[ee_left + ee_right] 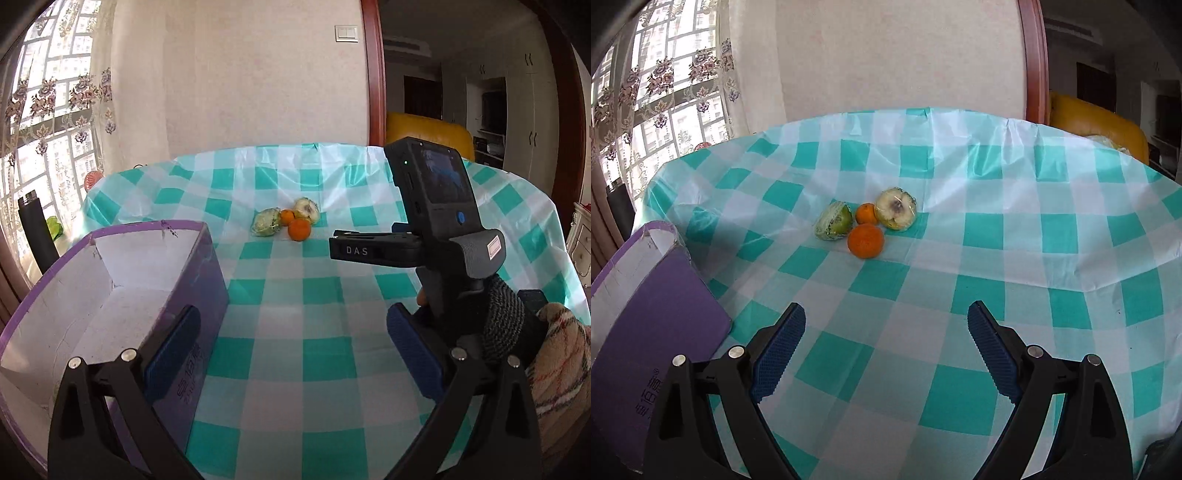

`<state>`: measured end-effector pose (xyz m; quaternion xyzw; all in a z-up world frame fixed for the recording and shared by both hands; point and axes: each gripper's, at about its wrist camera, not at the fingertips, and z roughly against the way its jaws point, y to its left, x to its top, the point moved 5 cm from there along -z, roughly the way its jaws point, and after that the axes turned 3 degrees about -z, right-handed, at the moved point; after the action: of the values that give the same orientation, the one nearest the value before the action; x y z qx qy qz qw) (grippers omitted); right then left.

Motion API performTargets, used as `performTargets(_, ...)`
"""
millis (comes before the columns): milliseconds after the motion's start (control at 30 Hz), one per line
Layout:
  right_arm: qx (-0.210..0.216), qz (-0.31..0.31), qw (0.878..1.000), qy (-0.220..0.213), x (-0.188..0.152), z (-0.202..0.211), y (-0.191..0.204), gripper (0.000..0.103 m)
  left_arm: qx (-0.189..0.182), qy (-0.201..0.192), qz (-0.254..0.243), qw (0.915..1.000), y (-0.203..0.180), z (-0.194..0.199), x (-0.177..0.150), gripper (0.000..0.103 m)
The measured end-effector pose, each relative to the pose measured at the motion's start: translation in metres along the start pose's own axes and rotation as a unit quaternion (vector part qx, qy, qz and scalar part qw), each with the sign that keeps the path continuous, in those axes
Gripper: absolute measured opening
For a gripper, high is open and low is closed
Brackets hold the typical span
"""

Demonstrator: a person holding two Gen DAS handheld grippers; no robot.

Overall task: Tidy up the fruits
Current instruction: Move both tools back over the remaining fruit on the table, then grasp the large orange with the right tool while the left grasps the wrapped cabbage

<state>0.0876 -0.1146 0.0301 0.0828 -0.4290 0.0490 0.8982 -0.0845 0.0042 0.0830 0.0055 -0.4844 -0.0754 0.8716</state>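
Left gripper (pixel 291 354) foremost, fingers spread wide, nothing held – purple box (pixel 110 314) at its left finger, partly cut off by frame. Right gripper (pixel 886 350) likewise released, level above checked tablecloth (pixel 997 258). Ahead of both, well apart: two oranges (pixel 866 240), two wrapped green fruits (pixel 895 208) – clustered, touching.

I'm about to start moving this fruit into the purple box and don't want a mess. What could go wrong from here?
1. The four fruits touch in a tight cluster; grabbing the near orange may send the small orange rolling.
2. The two wrapped fruit halves look slick in film and could slip from the tongs.
3. The left tongs straddle the purple box wall, so they might nudge it.
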Motion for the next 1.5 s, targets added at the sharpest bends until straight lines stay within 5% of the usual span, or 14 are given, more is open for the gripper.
performTargets(233, -0.040, -0.062, 0.996, 0.042, -0.004, -0.035, -0.060, 0.086, -0.039, 0.074, 0.017, 0.9963, -0.022, -0.088, -0.004, 0.101)
performTargets(400, -0.042, -0.048, 0.996, 0.059, 0.007, -0.064, -0.063, 0.086, -0.026, 0.112, 0.063, 0.9913, -0.010, -0.144, 0.001, 0.101)
performTargets(567, 0.027, 0.003, 0.997, 0.066, 0.028, -0.094, -0.031, 0.086, -0.025, 0.130, 0.110, 0.9851, 0.007, -0.165, -0.009, 0.101)
performTargets(800, 0.072, 0.089, 0.989, 0.094, 0.052, -0.145, 0.034, 0.086, -0.058, 0.137, 0.139, 0.9791, 0.013, -0.166, -0.013, 0.101)
performTargets(867, 0.066, 0.106, 0.986, 0.106, 0.055, -0.158, 0.046, 0.082, -0.057, 0.139, 0.136, 0.9792, 0.012, -0.167, -0.012, 0.101)
performTargets(933, 0.053, 0.112, 0.984, 0.128, 0.053, -0.168, 0.050, 0.067, -0.056, 0.142, 0.135, 0.9791, 0.012, -0.169, -0.012, 0.101)
performTargets(1033, 0.081, 0.078, 0.987, 0.115, 0.055, -0.159, 0.038, 0.041, -0.046, 0.144, 0.135, 0.9793, 0.012, -0.171, -0.009, 0.101)
performTargets(1167, 0.101, -0.054, 0.991, 0.076, 0.065, -0.145, -0.014, 0.041, -0.034, 0.136, 0.155, 0.9779, 0.016, -0.185, 0.005, 0.101)
performTargets(1333, 0.084, -0.177, 0.980, 0.032, 0.070, -0.135, -0.080, 0.034, -0.018, 0.128, 0.233, 0.9638, 0.034, -0.226, 0.033, 0.101)
performTargets(1500, 0.081, -0.173, 0.981, 0.018, 0.072, -0.130, -0.082, 0.029, 0.011, 0.112, 0.307, 0.9451, 0.067, -0.273, 0.063, 0.101)
